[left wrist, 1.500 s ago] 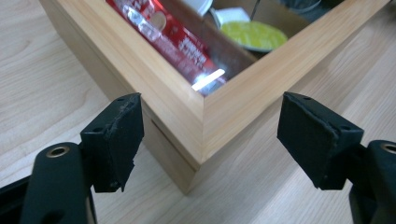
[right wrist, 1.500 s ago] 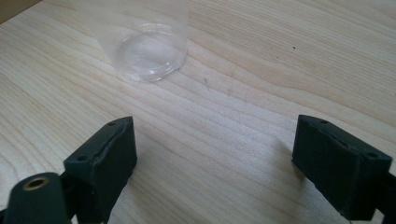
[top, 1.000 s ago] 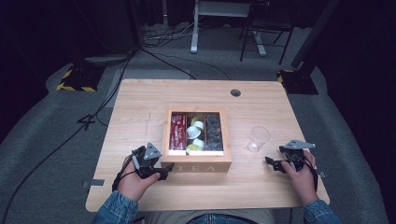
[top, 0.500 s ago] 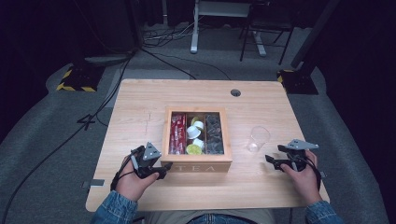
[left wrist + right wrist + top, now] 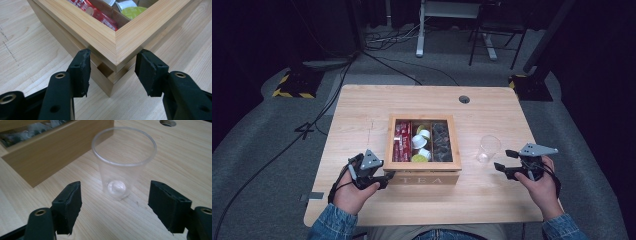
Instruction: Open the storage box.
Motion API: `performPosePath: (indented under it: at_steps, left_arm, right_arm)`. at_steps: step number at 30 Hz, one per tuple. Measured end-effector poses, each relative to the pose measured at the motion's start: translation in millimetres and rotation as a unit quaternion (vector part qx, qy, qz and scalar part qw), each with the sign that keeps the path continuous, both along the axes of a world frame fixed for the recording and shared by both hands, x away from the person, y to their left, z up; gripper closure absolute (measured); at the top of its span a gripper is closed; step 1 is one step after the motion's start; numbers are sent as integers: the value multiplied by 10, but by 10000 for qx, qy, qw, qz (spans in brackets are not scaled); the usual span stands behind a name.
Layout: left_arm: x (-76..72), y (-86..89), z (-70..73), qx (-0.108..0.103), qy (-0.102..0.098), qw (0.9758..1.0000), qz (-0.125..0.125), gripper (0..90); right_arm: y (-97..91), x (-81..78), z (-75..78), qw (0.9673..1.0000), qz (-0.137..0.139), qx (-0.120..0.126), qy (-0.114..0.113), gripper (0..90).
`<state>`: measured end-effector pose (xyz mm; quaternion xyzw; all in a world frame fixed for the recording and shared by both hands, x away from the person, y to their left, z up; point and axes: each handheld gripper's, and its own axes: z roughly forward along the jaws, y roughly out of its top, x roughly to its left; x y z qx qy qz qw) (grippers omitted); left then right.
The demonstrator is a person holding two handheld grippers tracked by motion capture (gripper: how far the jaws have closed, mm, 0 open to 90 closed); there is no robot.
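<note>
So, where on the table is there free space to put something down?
Free: the table strip behind the tea box, beside the cable hole, and the left side beyond the box. Crowded: between the box and the clear cup, and the front corner at the left tool.

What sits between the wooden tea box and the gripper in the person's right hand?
A clear plastic cup stands upright on the table between the tea box and the right gripper, seen in the high view; bare wood lies either side of it.

Denim sleeves [image 5: 329,226], black grippers with 2 brass-eyed fingers [image 5: 80,72], grey plates.
</note>
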<state>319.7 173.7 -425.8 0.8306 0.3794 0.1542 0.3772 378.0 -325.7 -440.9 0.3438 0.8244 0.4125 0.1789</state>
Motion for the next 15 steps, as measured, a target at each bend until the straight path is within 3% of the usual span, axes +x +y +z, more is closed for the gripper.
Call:
performPosePath:
  at_steps: [10, 15]
  left_arm:
    - [18, 4, 51, -32, -93, 9999, 18, 470]
    - [38, 29, 101, -174, -158, 9997, 17, 479]
  right_arm:
    - [331, -39, 268, 9984, 547, 69, -119, 256]
    - [628, -70, 386, 9948, 1004, -108, -130, 211]
